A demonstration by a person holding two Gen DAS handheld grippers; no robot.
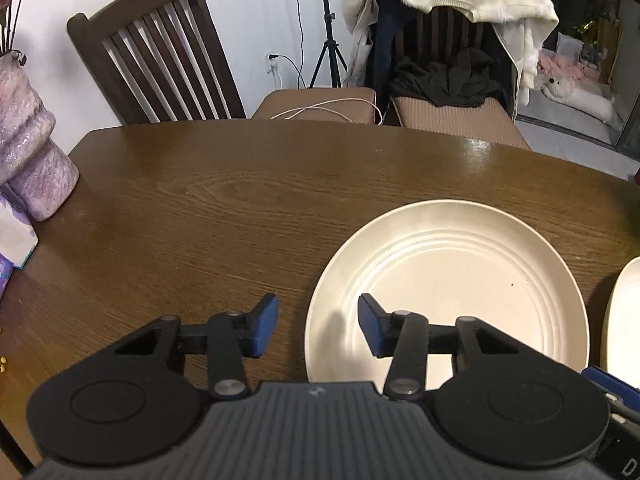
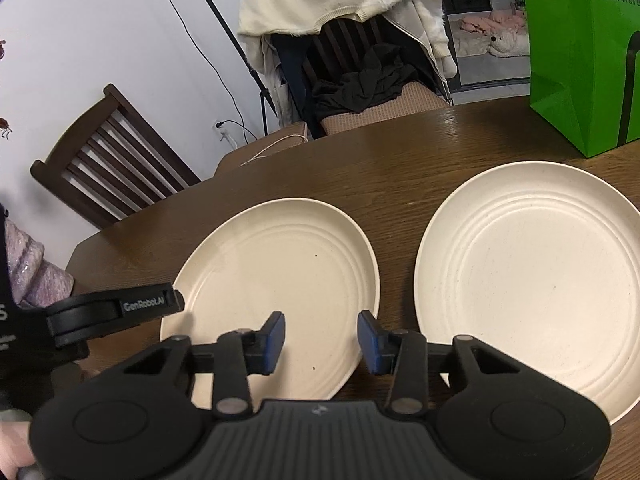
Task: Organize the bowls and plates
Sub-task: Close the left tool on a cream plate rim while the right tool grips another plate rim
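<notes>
Two cream plates lie flat on the brown wooden table (image 2: 400,152), side by side and just apart; the left plate (image 2: 276,292) sits nearer the table's middle, the right plate (image 2: 536,280) lies toward the green paper bag (image 2: 580,60) standing at the far right edge; no bowl shows in either view.

Two hand-held grippers are over the left plate; the left gripper (image 1: 318,326) hangs at its left rim, jaws apart, one blue pad over bare wood and the other over the plate's inner face, the rim running between them and neither pad pressing on it; the right gripper (image 2: 322,340) hangs over the same plate's near right edge, jaws apart too, the rim between its two blue pads, nothing clamped. From the right wrist view the left gripper's black side shows at the plate's far left rim; whether it touches the rim I cannot tell. A bit of a person's hand (image 2: 12,448) shows blurred in the bottom left corner.

Behind the table stand two dark wooden chairs; one (image 1: 160,52) is bare-backed with a white cable on its seat; the other (image 1: 444,36) carries a cream garment over its back and a dark cloth on its cushion. One purple textured vase (image 1: 28,140) stands at the table's left end; one black tripod (image 1: 330,32) stands against the white wall.
</notes>
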